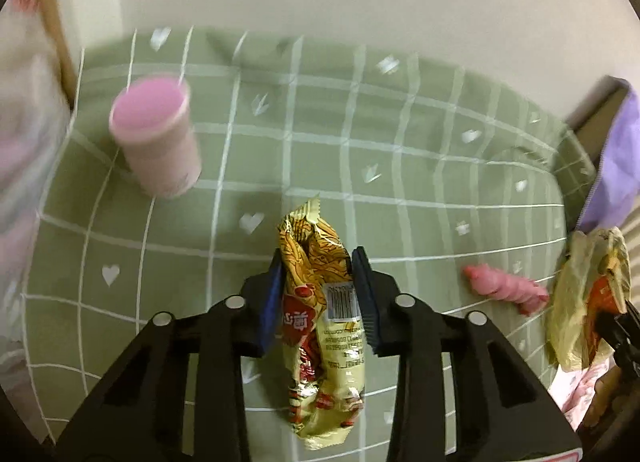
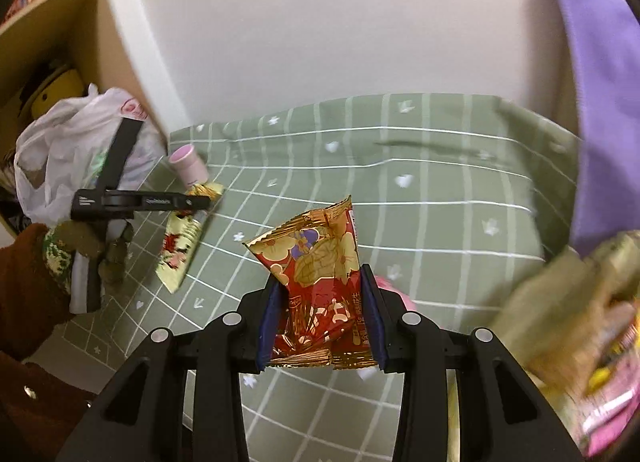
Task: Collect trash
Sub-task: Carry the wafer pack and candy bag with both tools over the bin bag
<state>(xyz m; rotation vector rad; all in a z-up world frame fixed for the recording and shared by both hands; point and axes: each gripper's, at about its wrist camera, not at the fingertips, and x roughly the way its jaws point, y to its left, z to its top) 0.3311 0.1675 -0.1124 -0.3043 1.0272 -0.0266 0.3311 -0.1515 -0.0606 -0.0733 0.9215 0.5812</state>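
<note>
- Green bedding (image 1: 320,133) with a white grid and small white hearts covers the whole work surface, and a plain pale wall rises behind it in both wrist views.
- Taking the pink cup (image 1: 156,141) as the landmark: it stands on the bedding near the far left corner, pink top facing the camera, blurred in the left wrist view.
- The left gripper (image 1: 318,278) is below and to the right of the pink cup, its blue pads clamped on the sides of a gold snack wrapper (image 1: 320,326); the wrapper's barcode faces the camera and its serrated end sticks out past the fingertips.
- The right wrist view shows that same gripper from the side, just beside the pink cup, held by a gloved hand (image 2: 96,250) with a dark red sleeve (image 2: 28,286) behind it.
- The right gripper (image 2: 324,294) is well to the right of the pink cup, its pads closed on a red and gold snack wrapper (image 2: 320,278) printed with flowers, whose crimped upper edge fans out above the fingers.
- A crumpled pink wrapper (image 1: 508,288) lies on the bedding far to the right of the pink cup, between the two grippers.
- A white plastic bag (image 2: 68,141) sits left of the pink cup, off the bedding, beside a wooden shelf unit (image 2: 48,21).
- A purple cloth (image 2: 596,101) hangs at the far right, opposite the pink cup's side.
- Blurred yellow and pink packaging (image 2: 592,326) fills the lower right corner of the right wrist view; what it is I cannot tell.
</note>
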